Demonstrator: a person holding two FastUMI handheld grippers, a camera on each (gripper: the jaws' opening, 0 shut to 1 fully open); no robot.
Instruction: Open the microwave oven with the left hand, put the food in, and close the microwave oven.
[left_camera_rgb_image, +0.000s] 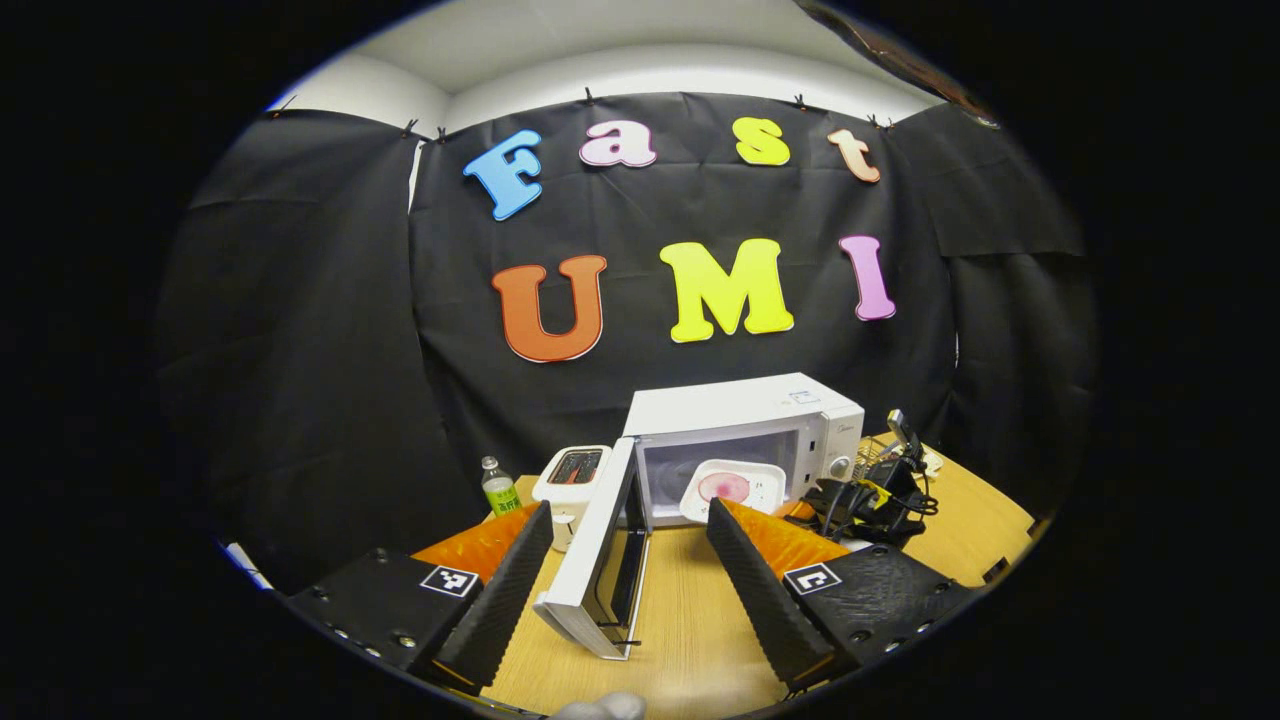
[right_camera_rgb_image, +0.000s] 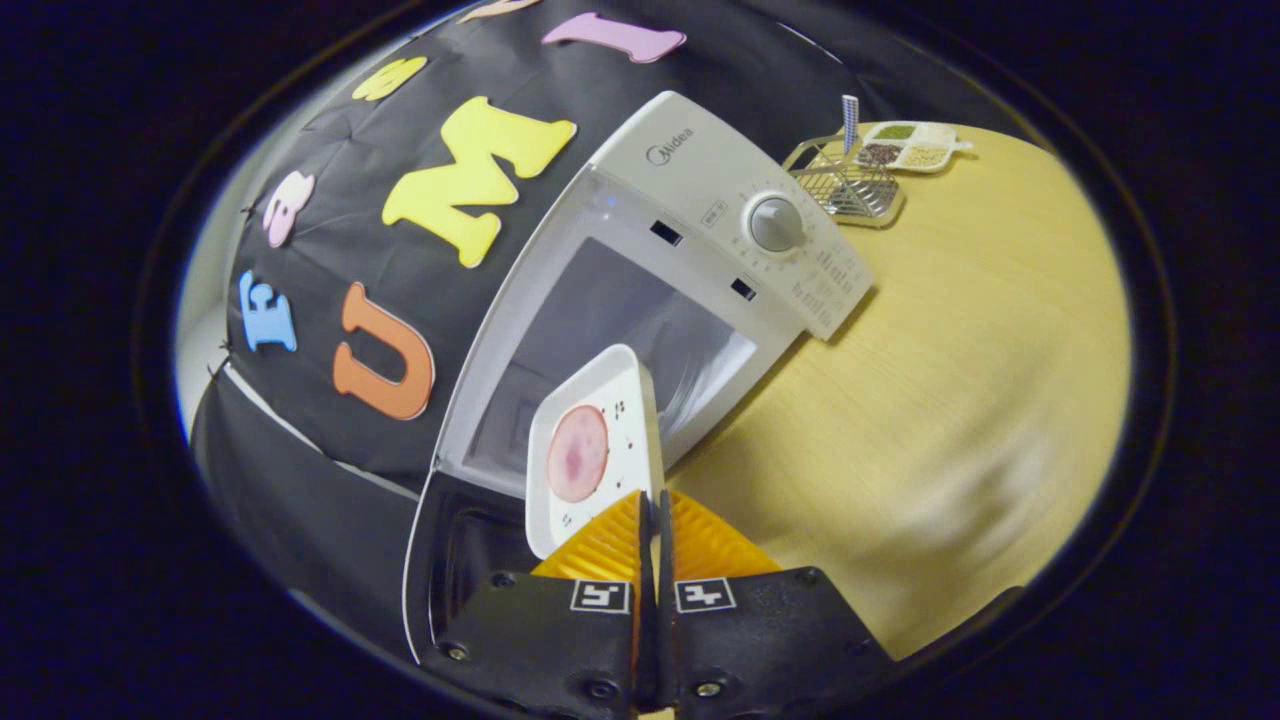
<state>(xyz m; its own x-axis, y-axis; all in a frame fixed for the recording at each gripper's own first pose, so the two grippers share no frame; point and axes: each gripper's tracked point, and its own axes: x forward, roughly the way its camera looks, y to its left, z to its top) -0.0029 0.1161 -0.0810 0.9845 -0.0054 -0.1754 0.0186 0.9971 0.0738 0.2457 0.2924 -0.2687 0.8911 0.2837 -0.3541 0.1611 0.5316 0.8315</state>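
A white microwave (left_camera_rgb_image: 745, 415) stands at the back of the wooden table with its door (left_camera_rgb_image: 600, 560) swung wide to the left. My left gripper (left_camera_rgb_image: 630, 508) is open, and the door's edge shows between its fingers without being pressed. A white plate (left_camera_rgb_image: 733, 488) with a pink slice of food sits at the cavity's mouth, held by the other gripper (left_camera_rgb_image: 870, 495) from the right. In the right gripper view my right gripper (right_camera_rgb_image: 650, 500) is shut on the rim of the plate (right_camera_rgb_image: 600, 440), just before the open cavity (right_camera_rgb_image: 620, 320). The door (right_camera_rgb_image: 450, 545) hangs at lower left.
A white toaster (left_camera_rgb_image: 572, 480) and a small bottle (left_camera_rgb_image: 499, 487) stand left of the microwave. A wire rack (right_camera_rgb_image: 845, 185) and a divided dish of grains (right_camera_rgb_image: 910, 145) sit behind its control knob (right_camera_rgb_image: 775, 222). Bare tabletop (right_camera_rgb_image: 950, 380) lies to the right.
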